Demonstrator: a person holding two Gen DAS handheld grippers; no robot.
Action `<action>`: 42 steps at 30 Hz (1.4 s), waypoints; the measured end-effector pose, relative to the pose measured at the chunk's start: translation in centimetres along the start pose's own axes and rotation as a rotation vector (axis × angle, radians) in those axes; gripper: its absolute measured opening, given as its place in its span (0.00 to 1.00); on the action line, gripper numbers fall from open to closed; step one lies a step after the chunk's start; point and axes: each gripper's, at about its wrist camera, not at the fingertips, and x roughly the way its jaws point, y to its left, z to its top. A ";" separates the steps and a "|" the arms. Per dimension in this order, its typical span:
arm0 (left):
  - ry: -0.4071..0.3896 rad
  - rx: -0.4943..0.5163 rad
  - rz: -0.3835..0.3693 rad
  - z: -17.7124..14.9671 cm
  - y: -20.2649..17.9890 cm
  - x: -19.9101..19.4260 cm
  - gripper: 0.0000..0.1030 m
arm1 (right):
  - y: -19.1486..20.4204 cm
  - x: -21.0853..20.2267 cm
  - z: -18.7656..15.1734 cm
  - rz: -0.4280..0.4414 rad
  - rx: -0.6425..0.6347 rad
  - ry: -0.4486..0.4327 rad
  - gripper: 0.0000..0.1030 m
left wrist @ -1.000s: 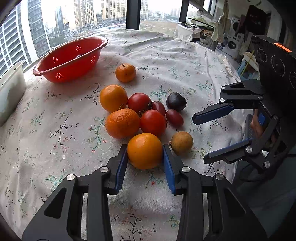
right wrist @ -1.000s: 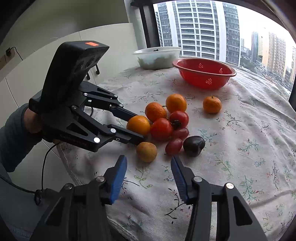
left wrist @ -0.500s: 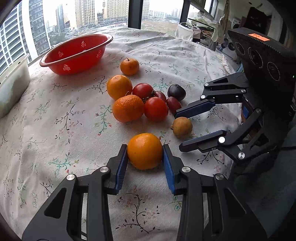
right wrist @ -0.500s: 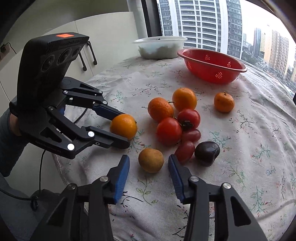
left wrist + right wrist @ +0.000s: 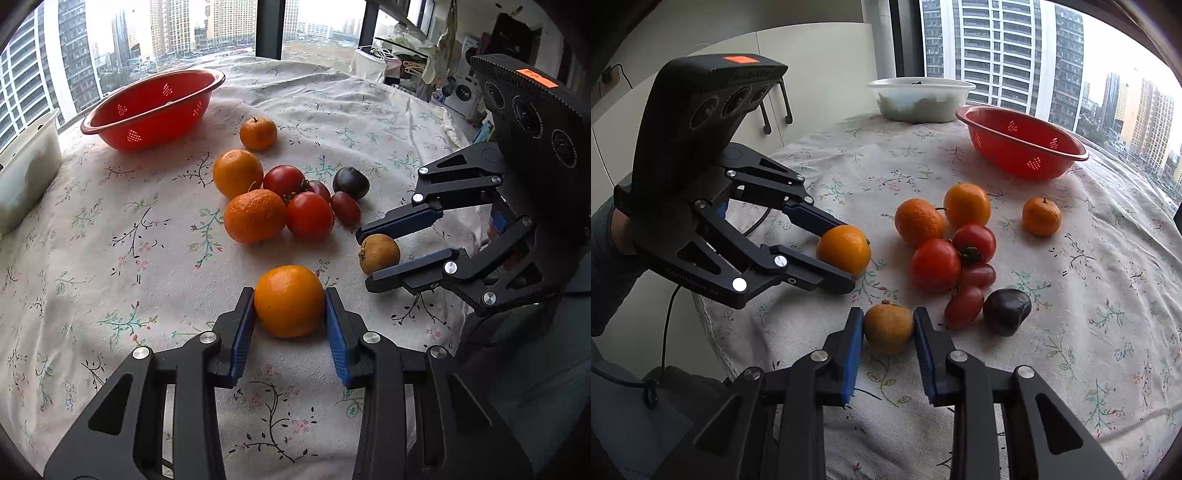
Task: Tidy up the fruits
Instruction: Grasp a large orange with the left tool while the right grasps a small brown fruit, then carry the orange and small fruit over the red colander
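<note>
My left gripper (image 5: 289,320) clamps an orange (image 5: 289,301) at lower centre; the colander (image 5: 153,109) it likely goes to sits upper left, well apart – the left is the nearer hand. My right gripper (image 5: 888,345) pinches the brown fruit (image 5: 888,327). Count – four oranges, two tomatoes, three grape-like fruits, one brown

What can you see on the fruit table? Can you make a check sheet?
Surface: round table, floral tablecloth.
Job's things: orange, brown fruit, pile of oranges and tomatoes, lone mandarin, dark plum, empty red colander.
Clutter: white tub.
Grippers: left hand-held gripper clamps the orange; right hand-held gripper pinches the brown fruit.
Cables: black cable off the table edge.
Surroundings: windows, tower blocks, washing machine.
</note>
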 end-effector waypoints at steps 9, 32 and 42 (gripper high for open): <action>-0.052 -0.029 0.025 1.0 1.7 -2.1 0.34 | -3.1 -3.1 0.2 0.076 0.109 -0.087 0.29; -0.191 -0.054 0.222 17.8 14.6 -7.0 0.34 | -23.9 -14.4 10.7 -0.208 0.413 -0.416 0.29; 0.023 -0.024 0.184 24.9 19.0 3.8 0.34 | -18.6 -1.3 20.9 -0.052 0.091 -0.047 0.29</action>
